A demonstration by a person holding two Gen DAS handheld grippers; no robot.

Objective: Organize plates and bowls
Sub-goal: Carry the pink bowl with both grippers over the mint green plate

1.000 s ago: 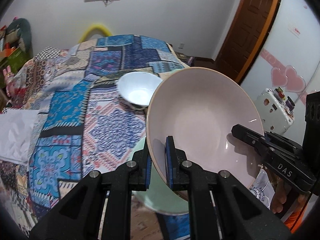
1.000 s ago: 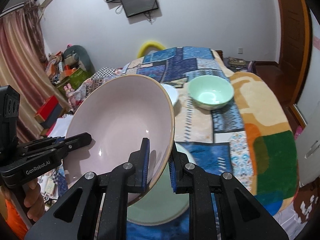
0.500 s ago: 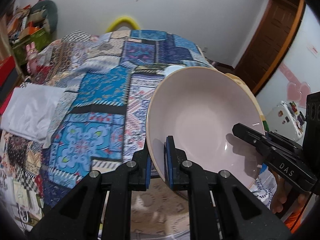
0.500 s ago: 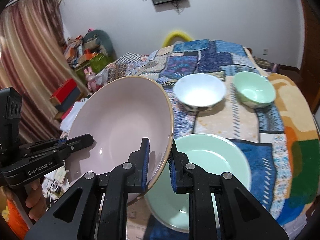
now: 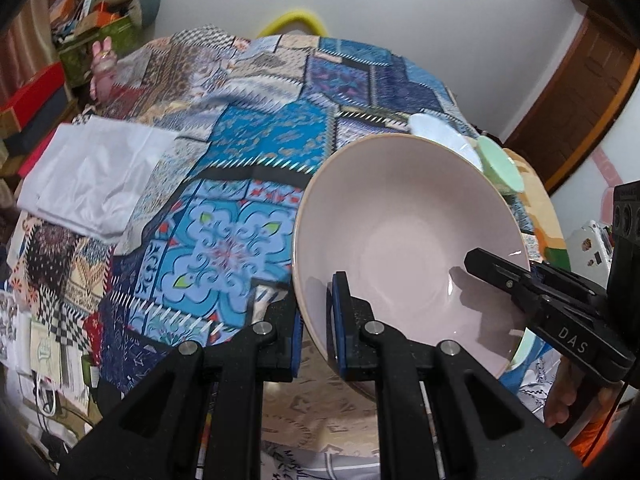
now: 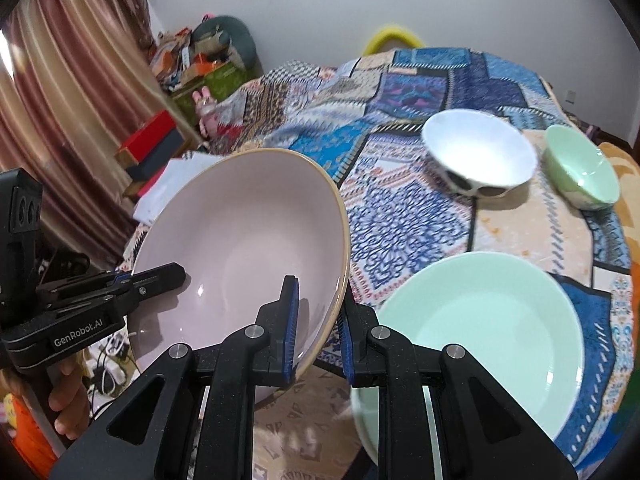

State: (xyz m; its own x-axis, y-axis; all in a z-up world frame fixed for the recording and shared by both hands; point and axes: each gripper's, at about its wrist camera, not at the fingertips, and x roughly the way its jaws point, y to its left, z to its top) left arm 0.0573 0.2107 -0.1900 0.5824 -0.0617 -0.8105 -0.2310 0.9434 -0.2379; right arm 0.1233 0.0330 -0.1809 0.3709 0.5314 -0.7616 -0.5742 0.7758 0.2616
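A patchwork bedspread point(image 6: 404, 216) covers the bed under both tools. The left gripper point(image 5: 314, 312) and the right gripper point(image 6: 318, 320) each pinch opposite rims of a tilted pink plate point(image 6: 240, 248), held off the cover. Just right of the right gripper lies a green plate point(image 6: 492, 328). Farther ahead sit a white bowl point(image 6: 480, 156) and a green bowl point(image 6: 580, 168).

Two bowls point(image 6: 480, 160) point(image 6: 582, 172) sit side by side on the bed point(image 6: 400, 220); plate point(image 6: 480, 340) lies nearer.
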